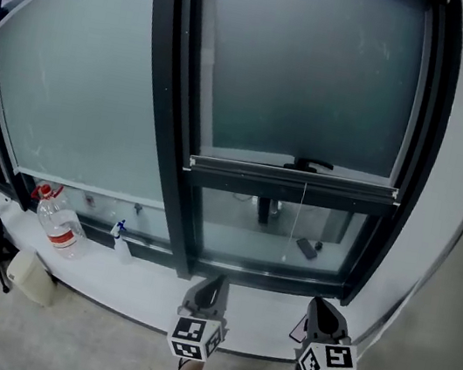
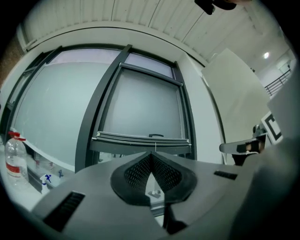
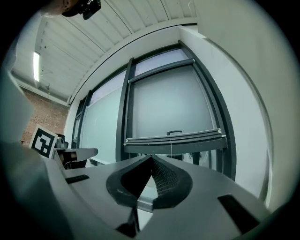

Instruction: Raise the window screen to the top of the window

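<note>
Holding two claws low before white sill (image 1: 136, 296): left claw (image 2: 151, 155), right claw (image 3: 151, 158), both pinched shut, empty. One grey roll-down window screen (image 1: 312, 79) in dark frame, its bottom rail (image 1: 294, 180) roughly halfway up, one black handle (image 1: 309, 162) on rail. On sill: one clear red-capped bottle (image 1: 60, 225), label print unreadable; one small blue-topped spray bottle (image 1: 122, 238).

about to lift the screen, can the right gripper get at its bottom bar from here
Probably yes. The right gripper sits low by the sill, shut and empty, and nothing stands between it and the bottom bar above; it would need to open first.
</note>
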The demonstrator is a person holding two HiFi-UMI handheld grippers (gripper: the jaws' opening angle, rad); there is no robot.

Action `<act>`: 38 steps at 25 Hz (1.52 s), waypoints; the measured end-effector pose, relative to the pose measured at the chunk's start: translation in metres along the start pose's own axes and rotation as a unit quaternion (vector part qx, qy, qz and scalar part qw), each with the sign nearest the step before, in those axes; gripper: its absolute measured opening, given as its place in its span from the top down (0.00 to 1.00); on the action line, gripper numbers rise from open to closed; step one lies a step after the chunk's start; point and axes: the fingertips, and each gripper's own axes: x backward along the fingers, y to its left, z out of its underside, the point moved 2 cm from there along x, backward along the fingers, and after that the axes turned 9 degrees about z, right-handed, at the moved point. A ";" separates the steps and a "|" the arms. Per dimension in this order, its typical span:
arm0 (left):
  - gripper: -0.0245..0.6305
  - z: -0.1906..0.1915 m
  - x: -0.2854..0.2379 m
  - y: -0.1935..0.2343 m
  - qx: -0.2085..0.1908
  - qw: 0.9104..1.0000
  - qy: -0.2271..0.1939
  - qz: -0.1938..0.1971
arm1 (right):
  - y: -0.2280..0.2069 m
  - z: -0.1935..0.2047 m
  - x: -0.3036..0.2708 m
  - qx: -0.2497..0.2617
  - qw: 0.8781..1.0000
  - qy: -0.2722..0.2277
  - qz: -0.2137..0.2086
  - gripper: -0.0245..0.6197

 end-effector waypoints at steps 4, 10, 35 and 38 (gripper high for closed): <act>0.96 0.004 -0.045 0.032 -0.001 1.000 0.011 0.008 | -0.006 -0.006 -0.064 0.008 1.000 0.005 0.004 0.96; 0.96 -0.002 -0.113 0.085 0.013 1.000 -0.004 0.015 | -0.009 -0.014 -0.144 0.010 1.000 -0.002 0.009 0.96; 0.96 -0.005 -0.311 0.131 -0.094 0.995 0.030 -0.010 | -0.091 -0.035 -0.337 0.048 0.998 -0.014 -0.048 0.96; 0.96 -0.008 -0.316 0.129 -0.180 0.982 0.060 0.001 | -0.086 -0.037 -0.345 0.110 0.991 -0.023 -0.075 0.96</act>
